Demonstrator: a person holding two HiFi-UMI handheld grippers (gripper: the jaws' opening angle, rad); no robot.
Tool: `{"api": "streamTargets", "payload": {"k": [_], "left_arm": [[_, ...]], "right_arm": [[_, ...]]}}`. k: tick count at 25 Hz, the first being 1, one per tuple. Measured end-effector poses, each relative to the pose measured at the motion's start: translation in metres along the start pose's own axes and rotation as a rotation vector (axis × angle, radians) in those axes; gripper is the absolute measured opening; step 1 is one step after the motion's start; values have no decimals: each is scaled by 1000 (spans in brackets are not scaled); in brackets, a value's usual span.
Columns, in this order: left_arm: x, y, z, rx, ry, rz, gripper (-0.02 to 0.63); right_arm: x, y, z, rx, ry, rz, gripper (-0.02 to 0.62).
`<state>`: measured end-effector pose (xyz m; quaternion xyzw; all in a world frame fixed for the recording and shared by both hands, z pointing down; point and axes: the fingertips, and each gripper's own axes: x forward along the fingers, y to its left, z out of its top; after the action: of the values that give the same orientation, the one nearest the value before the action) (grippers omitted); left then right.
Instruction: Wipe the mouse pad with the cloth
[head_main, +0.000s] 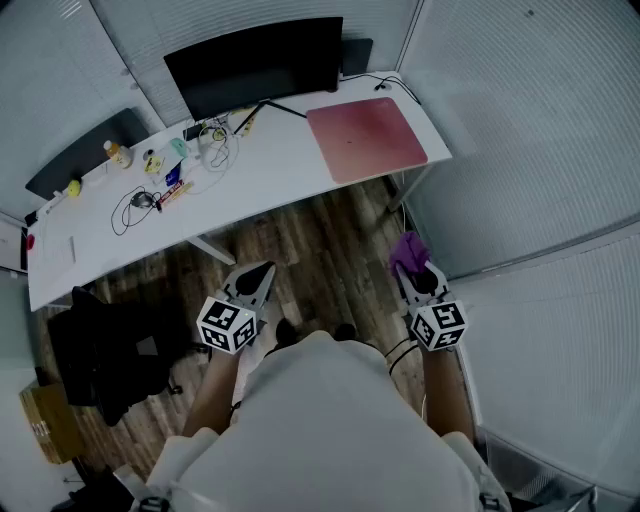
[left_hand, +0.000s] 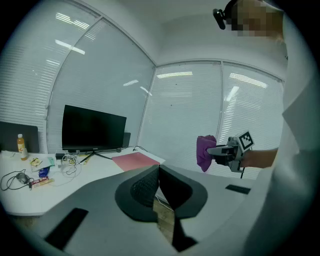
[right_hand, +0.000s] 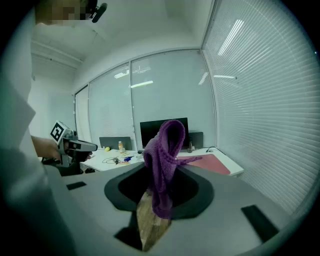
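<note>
Head view: 1 red mouse pad (head_main: 366, 138) upper right on white surface (head_main: 270, 175). 2 tongs lower centre: left tongs (head_main: 258, 277) closed, empty; right tongs (head_main: 410, 268) clamped on 1 purple cloth (head_main: 407, 250).

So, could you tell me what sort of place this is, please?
Most likely a small office: a white desk carrying a monitor and a red mouse pad, with slatted blinds covering the walls around it.

Both arms forward, tongs held low.
Left tongs (head_main: 258, 275) pressed together, empty; right tongs (head_main: 415, 272) clamped on a purple cloth (head_main: 407, 249), level with the left.
</note>
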<state>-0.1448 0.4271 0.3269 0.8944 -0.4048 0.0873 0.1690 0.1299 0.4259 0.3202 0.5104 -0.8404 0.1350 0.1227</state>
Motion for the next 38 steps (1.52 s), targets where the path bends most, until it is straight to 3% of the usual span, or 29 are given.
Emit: {"api": "streamTargets", "payload": {"k": [17, 38], "left_arm": [[21, -23, -2, 4, 8, 39, 18], [81, -100, -15, -12, 11, 86, 18]], "right_arm": [[-5, -27, -1, 18, -18, 54, 134], [-48, -112, -22, 19, 4, 110, 133]]}}
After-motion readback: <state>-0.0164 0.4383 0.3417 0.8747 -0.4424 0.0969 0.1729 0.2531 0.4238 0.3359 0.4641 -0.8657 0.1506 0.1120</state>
